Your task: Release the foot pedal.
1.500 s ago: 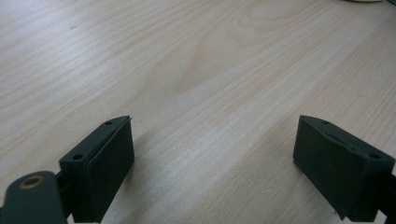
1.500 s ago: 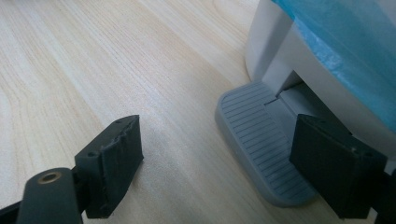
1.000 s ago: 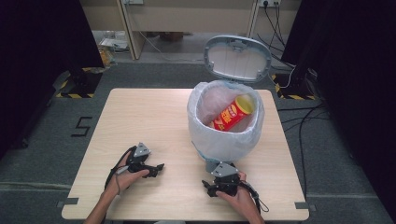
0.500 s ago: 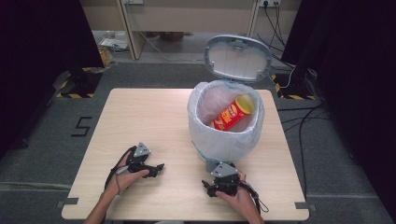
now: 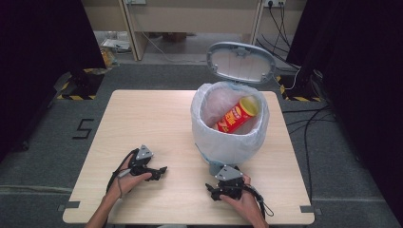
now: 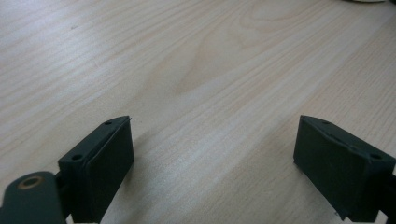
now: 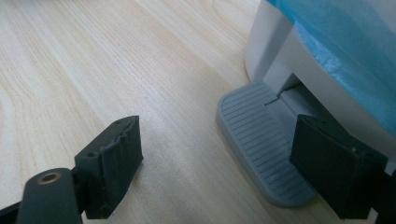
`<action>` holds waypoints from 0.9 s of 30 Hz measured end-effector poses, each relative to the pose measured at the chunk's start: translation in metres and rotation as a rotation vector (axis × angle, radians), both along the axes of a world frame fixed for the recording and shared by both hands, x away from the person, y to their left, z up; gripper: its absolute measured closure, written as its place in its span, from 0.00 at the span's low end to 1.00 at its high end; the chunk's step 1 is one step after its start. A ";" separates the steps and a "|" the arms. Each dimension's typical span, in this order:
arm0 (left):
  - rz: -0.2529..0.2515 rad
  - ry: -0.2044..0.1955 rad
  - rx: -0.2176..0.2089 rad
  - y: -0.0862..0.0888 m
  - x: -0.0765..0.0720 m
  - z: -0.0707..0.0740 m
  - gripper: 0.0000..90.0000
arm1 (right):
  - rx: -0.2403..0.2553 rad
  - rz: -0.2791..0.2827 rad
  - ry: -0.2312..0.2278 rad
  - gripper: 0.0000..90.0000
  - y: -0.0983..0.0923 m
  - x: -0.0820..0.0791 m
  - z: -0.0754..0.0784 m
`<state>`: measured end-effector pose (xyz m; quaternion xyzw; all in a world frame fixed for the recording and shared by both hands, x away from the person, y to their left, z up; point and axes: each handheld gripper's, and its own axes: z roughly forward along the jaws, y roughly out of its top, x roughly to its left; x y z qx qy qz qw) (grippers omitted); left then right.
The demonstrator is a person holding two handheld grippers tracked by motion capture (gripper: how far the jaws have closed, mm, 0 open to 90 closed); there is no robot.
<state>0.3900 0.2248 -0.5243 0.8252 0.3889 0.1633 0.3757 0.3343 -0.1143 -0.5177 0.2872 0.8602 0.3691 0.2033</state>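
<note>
— How do your claws stand?

— My left claw point(image 5: 159, 170) rests on the worktop point(image 5: 142, 118) at the near left, released, jaws spread wide. In the left gripper view there is bare wood grain between them; they hold nothing and touch nothing but the worktop.

— And the right one?

— My right claw point(image 5: 214, 190) lies near the near edge, just in front of the bin point(image 5: 228, 142). It is released too, jaws wide apart, empty. In the right gripper view the bin's grey ribbed pedal point(image 7: 261, 149) lies just ahead, between the jaws' lines and closer to the right jaw. I cannot tell whether that jaw touches it.

— Where is the can?

— The red can point(image 5: 236, 116) lies tilted inside the bin, on the bag point(image 5: 209, 128) that lines it, its yellow end up towards the far right rim. The bin stands on the right half of the worktop with its lid point(image 5: 242, 61) swung open on the far side.

— Anything in the way?

— The bin's wall rises between my right claw and the can.
</note>
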 end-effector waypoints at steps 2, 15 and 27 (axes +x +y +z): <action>0.000 0.000 0.000 0.000 0.000 0.000 0.13 | 0.006 0.000 -0.004 0.19 -0.001 0.000 0.000; 0.000 0.000 0.000 0.000 0.000 0.000 0.13 | 0.094 -0.015 -0.028 0.19 -0.006 -0.002 0.010; 0.001 0.000 -0.001 0.000 0.000 0.000 0.13 | 0.124 -0.050 -0.027 0.21 -0.022 -0.008 0.017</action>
